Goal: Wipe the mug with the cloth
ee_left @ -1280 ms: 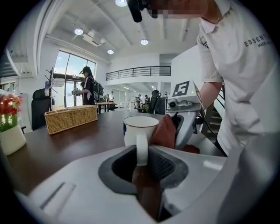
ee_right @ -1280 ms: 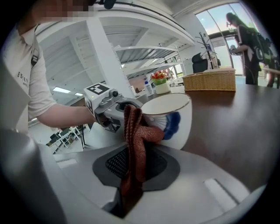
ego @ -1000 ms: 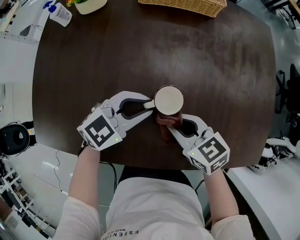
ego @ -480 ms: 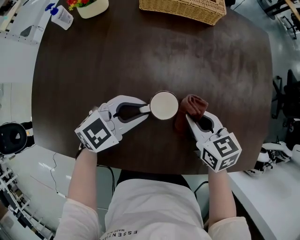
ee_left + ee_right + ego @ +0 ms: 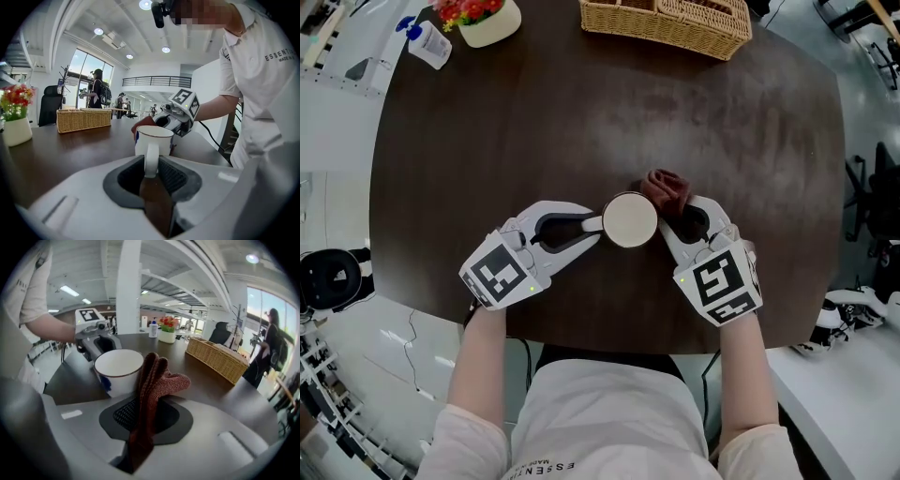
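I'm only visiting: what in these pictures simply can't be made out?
- Blue print on the mug: the head view looks straight down on it; the gripper views show only slivers at its edge.
- Whether the cloth touches the mug: the rim hides the spot in the head view, and they overlap in the right gripper view.
- Basket contents: cut off by the head view's top edge, side-on elsewhere.
- Bottle label: too small, head view.

cloth (image 5: 667,190) now at far-right of mug (image 5: 629,219)
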A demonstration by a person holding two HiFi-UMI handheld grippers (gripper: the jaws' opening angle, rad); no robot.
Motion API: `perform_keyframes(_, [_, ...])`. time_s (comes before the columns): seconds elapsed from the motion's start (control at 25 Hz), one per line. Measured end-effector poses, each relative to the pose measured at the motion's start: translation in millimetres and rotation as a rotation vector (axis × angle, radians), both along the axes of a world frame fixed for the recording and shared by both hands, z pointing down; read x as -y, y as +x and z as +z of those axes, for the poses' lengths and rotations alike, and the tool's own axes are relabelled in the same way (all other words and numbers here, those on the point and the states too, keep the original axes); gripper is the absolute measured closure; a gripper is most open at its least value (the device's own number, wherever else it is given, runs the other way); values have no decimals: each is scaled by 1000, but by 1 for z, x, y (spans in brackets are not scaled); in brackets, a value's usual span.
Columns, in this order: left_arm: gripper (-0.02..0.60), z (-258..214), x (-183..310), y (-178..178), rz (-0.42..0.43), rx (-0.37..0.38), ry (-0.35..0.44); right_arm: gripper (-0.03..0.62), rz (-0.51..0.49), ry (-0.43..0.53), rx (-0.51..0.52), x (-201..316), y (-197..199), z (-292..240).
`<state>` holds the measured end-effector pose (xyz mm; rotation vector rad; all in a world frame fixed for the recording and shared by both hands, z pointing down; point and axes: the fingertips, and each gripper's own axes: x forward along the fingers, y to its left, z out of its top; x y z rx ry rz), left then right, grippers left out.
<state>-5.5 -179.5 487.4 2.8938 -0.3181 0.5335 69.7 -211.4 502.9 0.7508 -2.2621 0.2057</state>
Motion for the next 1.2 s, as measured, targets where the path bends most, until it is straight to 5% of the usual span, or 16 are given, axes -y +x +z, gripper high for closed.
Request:
perform_keyframes(0.2, [500,0,4,-2,-26,-8,-8,510,-103,56,-108,-20,-3,3])
perform_keyframes(0.56, [499,-1,6,-4,-33,-10,-20,510,-12,-43,14,-55,-9,2])
perform_keyframes(0.8, [498,0,9,-5,-18,-10,-11,511,-103,-80,78,-93,-31,3])
perform_keyframes(1.0, [499,1,7,-4,70,30,12,511,-51,-84,77,-59,7,-2])
perform_keyframes(1.2, [499,1,7,-4,139,34,10,511,-162,-23,83,-2,8,-22])
